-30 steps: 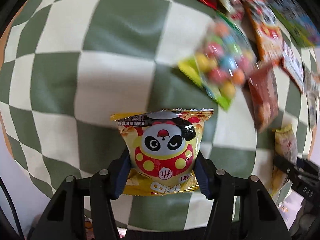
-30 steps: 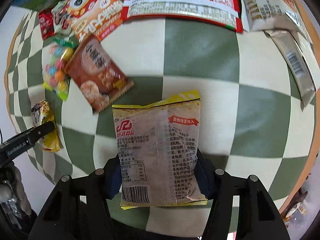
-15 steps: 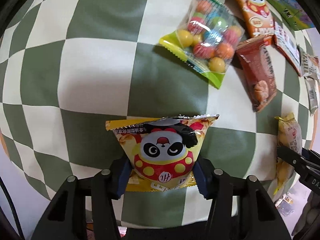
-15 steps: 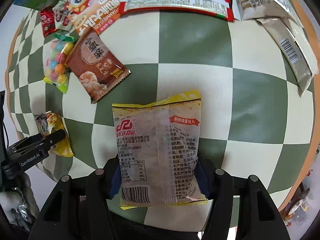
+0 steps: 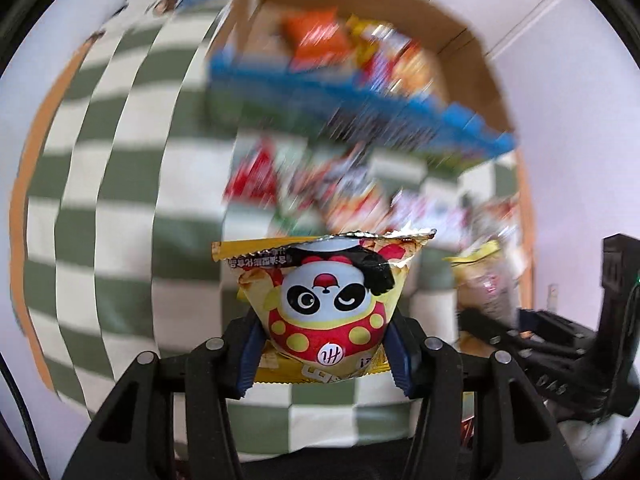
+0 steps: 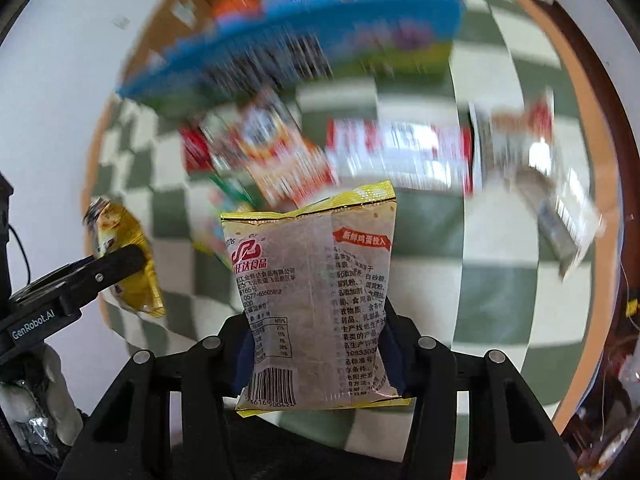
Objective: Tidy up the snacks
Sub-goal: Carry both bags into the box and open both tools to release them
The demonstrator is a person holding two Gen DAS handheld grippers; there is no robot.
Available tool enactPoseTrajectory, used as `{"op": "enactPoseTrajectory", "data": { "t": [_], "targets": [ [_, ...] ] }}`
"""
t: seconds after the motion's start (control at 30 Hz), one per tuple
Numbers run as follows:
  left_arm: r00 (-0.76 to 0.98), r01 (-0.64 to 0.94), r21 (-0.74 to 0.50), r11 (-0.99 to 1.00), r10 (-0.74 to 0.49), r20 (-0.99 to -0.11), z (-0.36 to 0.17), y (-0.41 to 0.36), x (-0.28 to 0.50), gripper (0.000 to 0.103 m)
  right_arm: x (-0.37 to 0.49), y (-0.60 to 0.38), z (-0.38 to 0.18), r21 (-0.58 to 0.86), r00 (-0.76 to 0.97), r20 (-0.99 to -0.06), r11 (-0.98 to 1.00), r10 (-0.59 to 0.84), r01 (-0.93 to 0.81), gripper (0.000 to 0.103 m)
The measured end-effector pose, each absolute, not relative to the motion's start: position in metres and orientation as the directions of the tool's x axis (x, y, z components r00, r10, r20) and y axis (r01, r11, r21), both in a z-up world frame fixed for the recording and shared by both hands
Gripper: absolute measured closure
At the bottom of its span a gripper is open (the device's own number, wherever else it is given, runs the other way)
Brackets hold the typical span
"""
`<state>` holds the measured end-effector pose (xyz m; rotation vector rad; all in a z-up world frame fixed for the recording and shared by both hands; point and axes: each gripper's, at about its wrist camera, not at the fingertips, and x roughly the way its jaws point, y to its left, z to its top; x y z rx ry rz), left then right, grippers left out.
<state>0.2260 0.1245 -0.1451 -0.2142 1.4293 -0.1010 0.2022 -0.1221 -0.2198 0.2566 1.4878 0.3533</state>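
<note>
Left hand-held gripper (image 5: 322,354) clamped on a panda bag (image 5: 326,312), blue pads pressing both sides, printed front toward the camera, top seam up. Jaws narrowed further within the last second, the bag between them throughout. Bag clear of the checked cloth (image 5: 108,200), hanging above it.

Right hand-held gripper (image 6: 316,354) clamped on a yellow bag (image 6: 312,304), its back with barcode and print facing the camera. Jaws likewise just closing tighter, pinching the bag's lower half. Also off the cloth.

Taking the cardboard box (image 5: 460,40) as landmark: open-topped, beyond both bags, blurred packets inside. Flat against its near side, a blue-edged pack (image 6: 300,40). Nearer than the box, loose snacks (image 6: 280,152) scattered on the cloth, too smeared to read; among them a long red-and-white pack (image 6: 400,156) and a pale pack (image 6: 520,152) at its right end.

In the right wrist view, left of the yellow bag, the other gripper seen side-on with the panda bag in its fingers. In the left wrist view, right of the panda bag, the right gripper's black body (image 5: 560,352) with its bag partly visible. Counter edge (image 5: 24,184) orange around the cloth.
</note>
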Motion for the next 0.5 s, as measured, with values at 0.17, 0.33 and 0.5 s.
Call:
{"op": "enactPoseTrajectory", "data": {
  "t": [0.17, 0.33, 0.5],
  "targets": [
    [0.227, -0.003, -0.191, 0.982, -0.185, -0.956, -0.125, 0.09, 0.289, 0.053, 0.256, -0.126, -0.171, 0.417, 0.168, -0.889, 0.905, 0.426, -0.088, 0.049],
    [0.223, 0.016, -0.081, 0.997, -0.082, -0.971, -0.13, 0.083, 0.363, 0.053, 0.322, -0.136, -0.15, 0.383, 0.252, -0.884, 0.919, 0.394, -0.091, 0.049],
    [0.148, 0.023, 0.09, 0.996, 0.086, -0.985, -0.182, 0.086, 0.431, 0.053, 0.387, -0.139, -0.157, 0.294, 0.286, -0.906, 0.95, 0.311, -0.103, 0.049]
  ]
}}
